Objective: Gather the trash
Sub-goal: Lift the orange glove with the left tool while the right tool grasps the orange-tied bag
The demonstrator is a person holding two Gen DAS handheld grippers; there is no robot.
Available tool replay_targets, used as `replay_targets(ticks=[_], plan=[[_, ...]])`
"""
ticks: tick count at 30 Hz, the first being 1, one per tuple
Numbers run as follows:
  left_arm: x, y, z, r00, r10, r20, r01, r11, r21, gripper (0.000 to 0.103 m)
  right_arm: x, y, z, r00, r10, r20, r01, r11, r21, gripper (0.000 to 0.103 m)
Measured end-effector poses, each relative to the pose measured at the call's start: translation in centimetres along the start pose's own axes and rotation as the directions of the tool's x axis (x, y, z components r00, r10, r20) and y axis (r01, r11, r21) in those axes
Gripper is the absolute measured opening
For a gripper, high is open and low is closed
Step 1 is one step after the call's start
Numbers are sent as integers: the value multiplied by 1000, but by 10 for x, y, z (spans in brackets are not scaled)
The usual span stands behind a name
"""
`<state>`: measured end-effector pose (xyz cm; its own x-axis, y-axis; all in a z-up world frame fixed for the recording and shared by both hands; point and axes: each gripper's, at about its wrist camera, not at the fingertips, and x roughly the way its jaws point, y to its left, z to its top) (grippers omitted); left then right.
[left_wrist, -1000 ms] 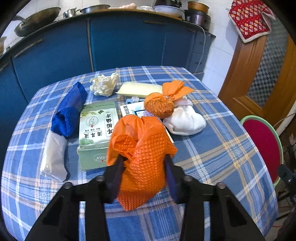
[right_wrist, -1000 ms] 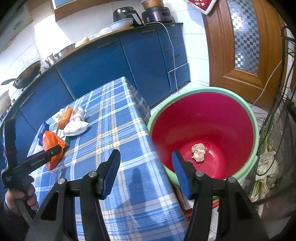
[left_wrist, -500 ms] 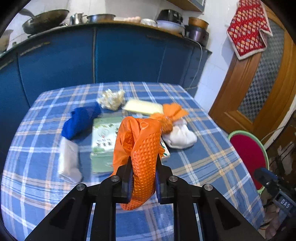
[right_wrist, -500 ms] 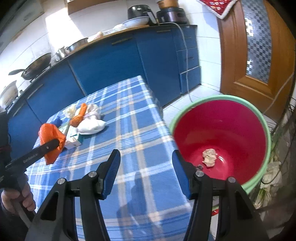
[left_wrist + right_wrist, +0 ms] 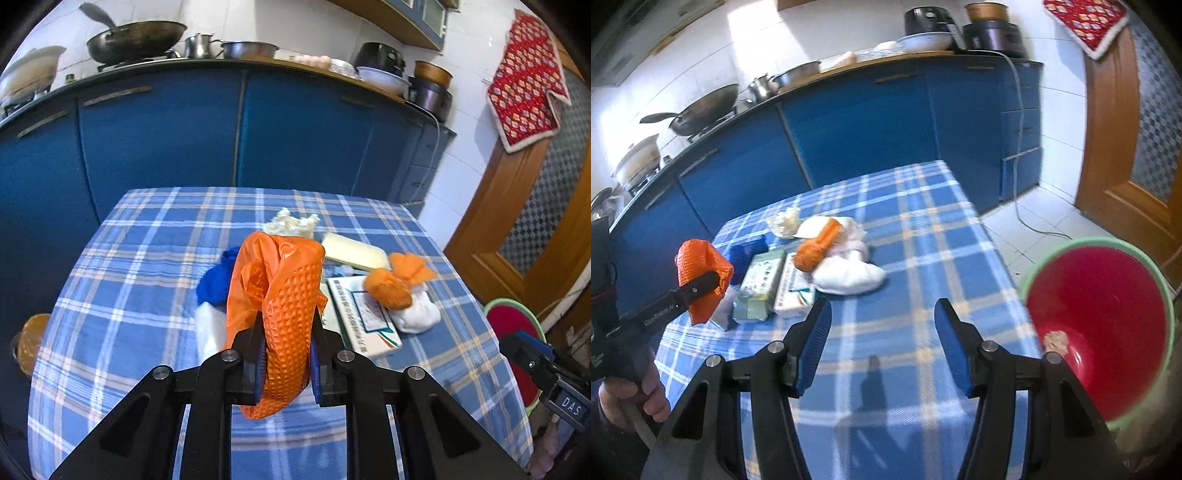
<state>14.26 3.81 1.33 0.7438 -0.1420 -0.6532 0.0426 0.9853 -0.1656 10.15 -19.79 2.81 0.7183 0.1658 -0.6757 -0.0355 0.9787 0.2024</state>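
Orange glove (image 5: 280, 317) clamped in left tongs (image 5: 286, 363) above surface (image 5: 122, 302); right tongs (image 5: 882, 343) parted, empty; red bucket (image 5: 1108, 314) at 3 o'clock.

"GenRobot.AI" along the left hand-held gripper (image 5: 701, 286) finger; "DAS" on the right hand-held gripper (image 5: 532, 363) body.

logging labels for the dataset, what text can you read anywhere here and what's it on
"GenRobot.AI" on the arm of the left gripper.
"DAS" on the right gripper, seen from the left wrist.
Green box: printed characters, too blurred to read.
White box: printed text, too blurred to read.
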Motion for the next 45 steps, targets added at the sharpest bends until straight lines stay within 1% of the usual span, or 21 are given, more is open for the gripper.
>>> replay_targets(ticks=[7,14,19,24,28,31,34,37,40,45], plan=[[7,12,1,1000,-6,-7,5,1000,-29,19,25,27,23,999,39,-6,-39,998,-45,60],[13,21,2,1000,-19,-8,18,998,-60,19,57,44,39,996,75,-38,-77,997,-32,60],[17,28,1,999,-39,-18,37,996,-81,19,78,52,45,997,65,-52,-66,998,-22,59],[18,34,1,998,-56,-17,55,994,-96,19,95,55,48,997,41,-67,-42,999,-8,54],[19,34,1,998,-66,-19,64,993,-100,19,106,52,53,997,31,-74,-30,999,13,48],[20,34,1,997,-78,-19,76,992,-97,19,113,48,56,996,36,-82,-33,999,35,37],[20,33,1,995,-96,-20,94,991,-94,19,117,46,56,995,45,-87,-42,998,45,21],[21,32,0,992,-126,-23,123,988,-95,19,114,46,56,996,40,-75,-38,999,38,13],[21,32,-1,987,-158,-29,154,983,-97,19,109,50,57,998,35,-57,-34,999,25,9],[20,29,-2,979,-199,-36,196,977,-84,18,91,56,57,999,44,-26,-43,999,21,9]])
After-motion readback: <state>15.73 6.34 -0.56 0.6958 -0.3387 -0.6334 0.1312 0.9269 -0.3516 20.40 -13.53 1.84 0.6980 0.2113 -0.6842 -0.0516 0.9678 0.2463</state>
